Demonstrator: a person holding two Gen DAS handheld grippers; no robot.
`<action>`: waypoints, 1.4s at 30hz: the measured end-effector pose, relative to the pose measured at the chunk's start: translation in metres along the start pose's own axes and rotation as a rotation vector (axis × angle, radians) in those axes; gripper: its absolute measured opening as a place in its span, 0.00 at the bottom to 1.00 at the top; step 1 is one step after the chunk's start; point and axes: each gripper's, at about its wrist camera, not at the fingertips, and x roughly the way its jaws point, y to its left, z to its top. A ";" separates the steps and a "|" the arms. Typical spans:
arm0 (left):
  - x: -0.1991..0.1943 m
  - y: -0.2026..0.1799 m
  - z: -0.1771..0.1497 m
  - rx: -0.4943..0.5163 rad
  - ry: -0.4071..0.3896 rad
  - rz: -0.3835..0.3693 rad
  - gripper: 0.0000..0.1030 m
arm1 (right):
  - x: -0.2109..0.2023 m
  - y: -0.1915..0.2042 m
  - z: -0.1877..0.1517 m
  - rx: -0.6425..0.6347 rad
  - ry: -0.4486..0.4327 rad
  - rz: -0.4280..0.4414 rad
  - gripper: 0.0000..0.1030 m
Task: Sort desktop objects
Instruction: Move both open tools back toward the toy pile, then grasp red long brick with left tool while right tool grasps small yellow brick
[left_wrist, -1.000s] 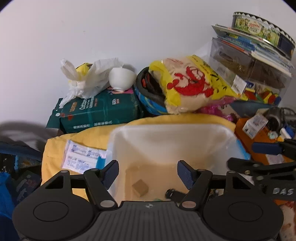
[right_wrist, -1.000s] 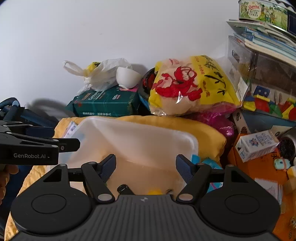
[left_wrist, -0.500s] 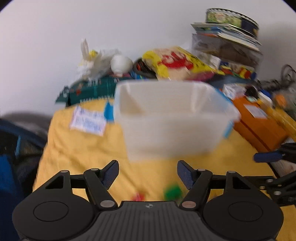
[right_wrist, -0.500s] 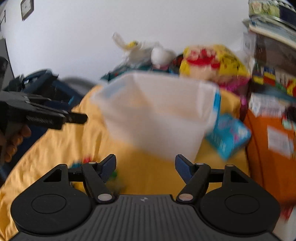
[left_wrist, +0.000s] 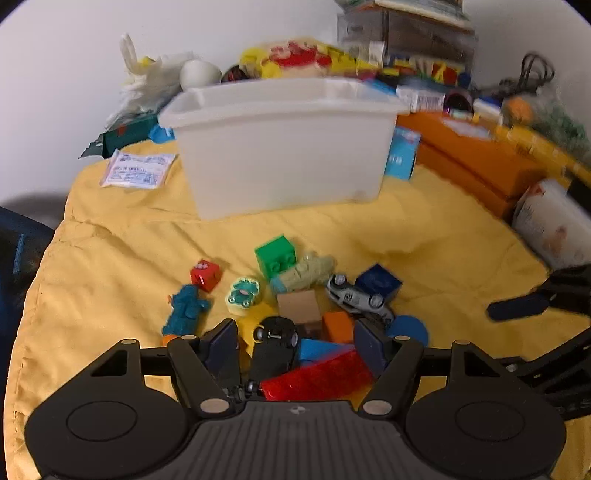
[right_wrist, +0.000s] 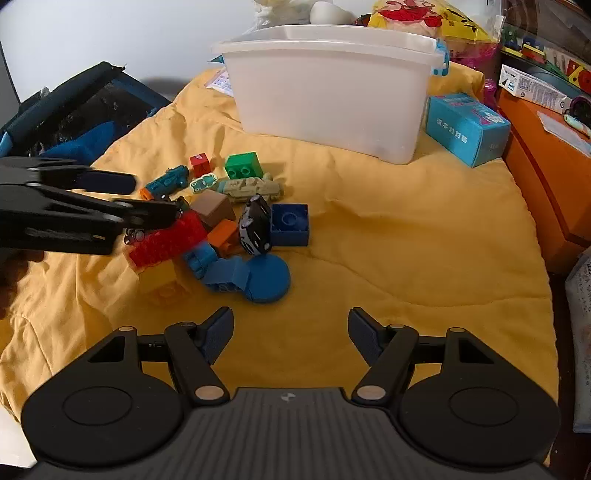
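While the left tongs (left_wrist: 293, 345) hover spread wide over a heap of small toys, gripping nothing, a black toy car (left_wrist: 275, 345) and a red translucent brick (left_wrist: 319, 378) lie in the gap between their pads on the yellow cloth (right_wrist: 388, 240). From the right wrist view, the same tongs (right_wrist: 147, 201) reach in from the left, their tips above the red brick (right_wrist: 166, 240). The right tongs (right_wrist: 291, 334) hang over bare cloth nearer the camera, well short of the pile, released and empty.

Scattered in the heap are a green brick (right_wrist: 243, 166), a small red cube (right_wrist: 199, 164), a teal toy train (right_wrist: 166, 181), a pale green toy vehicle (right_wrist: 251, 186), a brown block (right_wrist: 214, 208), an orange block (right_wrist: 223, 234), a dark blue brick (right_wrist: 290, 223), a dark toy car (right_wrist: 255, 223) tipped on its side against that brick, a yellow brick (right_wrist: 160, 278) and a blue disc (right_wrist: 267, 278). The disc lies nearest the right tongs.

Behind the toys stands a white plastic bin (right_wrist: 332, 85), upright, its contents hidden from this angle. A light blue carton (right_wrist: 467, 127) sits just right of it, and an orange box (right_wrist: 543, 155) lies farther right. More packaged clutter is stacked against the white wall beyond, too blurred in the left view to identify.
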 end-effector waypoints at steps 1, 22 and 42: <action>0.003 -0.002 -0.004 0.013 0.019 0.009 0.70 | -0.001 0.001 -0.004 -0.004 -0.002 -0.004 0.69; -0.053 0.013 -0.071 0.027 -0.016 -0.042 0.68 | -0.003 0.045 -0.019 -0.130 -0.055 0.169 0.60; -0.054 0.027 -0.082 0.035 0.008 -0.060 0.66 | 0.004 0.100 -0.044 -0.451 -0.072 0.254 0.47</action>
